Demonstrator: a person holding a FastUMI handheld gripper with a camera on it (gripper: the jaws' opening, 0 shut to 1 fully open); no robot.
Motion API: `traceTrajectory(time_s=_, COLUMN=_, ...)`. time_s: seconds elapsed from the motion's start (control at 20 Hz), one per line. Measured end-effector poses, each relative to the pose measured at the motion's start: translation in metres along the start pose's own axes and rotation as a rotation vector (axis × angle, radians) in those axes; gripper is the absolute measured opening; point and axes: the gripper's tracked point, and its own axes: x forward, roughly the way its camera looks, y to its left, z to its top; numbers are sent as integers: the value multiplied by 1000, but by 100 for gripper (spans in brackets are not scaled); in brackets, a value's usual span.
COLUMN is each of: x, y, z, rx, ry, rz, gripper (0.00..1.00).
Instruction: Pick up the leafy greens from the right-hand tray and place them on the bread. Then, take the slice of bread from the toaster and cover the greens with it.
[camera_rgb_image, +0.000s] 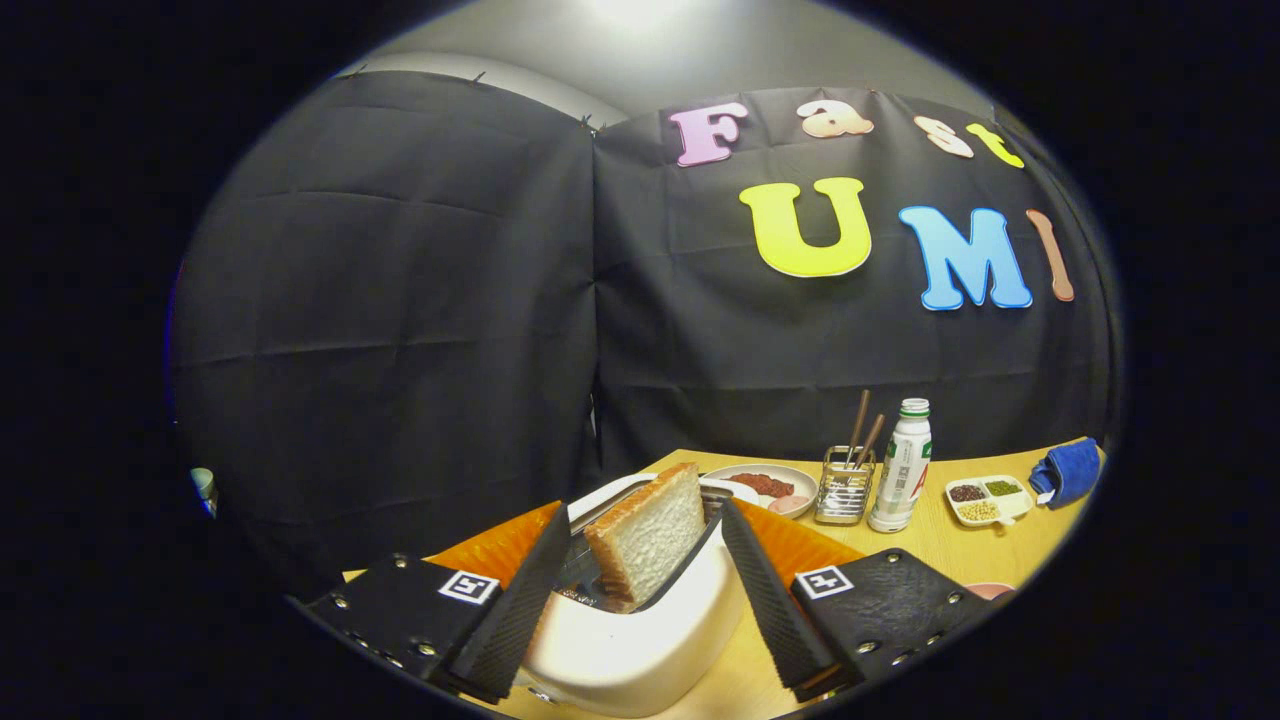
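Far across my wooden surface | metal holder with two brown sticks | white bottle just beside it | plate of reddish food | divided dish of beans | blue cloth | orange mat

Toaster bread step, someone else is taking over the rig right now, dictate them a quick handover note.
Hand-held gripper: open, fingers either side of the bread slice, not pressing on it.
Bread slice: standing tilted in the slot of the white toaster, which sits on the wooden table by an orange mat.
Done: greens step can't be judged here.
Left: close on the slice, lift it out, cover the greens.
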Motion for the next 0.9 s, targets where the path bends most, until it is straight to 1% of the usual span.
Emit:
traceTrajectory(time_s=0.05, x=3, y=-1, z=-1, rx=-1, ry=-6, rz=-4, gripper=88)
traceTrajectory(time_s=0.15, x=5, y=-1, z=-2, rx=-1, ry=-6, rz=-6, gripper=87)
traceTrajectory(time_s=0.2, x=7, y=2, z=-4, rx=0, ry=-2, rz=-1, gripper=80)
traceTrajectory(time_s=0.25, x=7, y=0, z=-5, rx=-2, ry=2, rz=-5, gripper=80)
traceTrajectory(time_s=0.4, x=8, y=-2, z=-12, rx=-3, ry=24, rz=-12, gripper=35)
traceTrajectory(time_s=0.45, x=6, y=-4, z=-12, rx=2, ry=27, rz=-9, gripper=35)
traceTrajectory(time_s=0.5, x=6, y=-2, z=-8, rx=7, ry=27, rz=-3, gripper=10)
traceTrajectory(time_s=0.65, x=5, y=0, z=-8, rx=17, ry=24, rz=18, gripper=10)
traceTrajectory(time_s=0.75, x=5, y=0, z=2, rx=36, ry=-1, rz=29, gripper=10)
traceTrajectory(time_s=0.8, x=2, y=-2, z=7, rx=42, ry=-17, rz=27, gripper=0)
traceTrajectory(time_s=0.9, x=-6, y=-4, z=24, rx=59, ry=-48, rz=37, gripper=0)
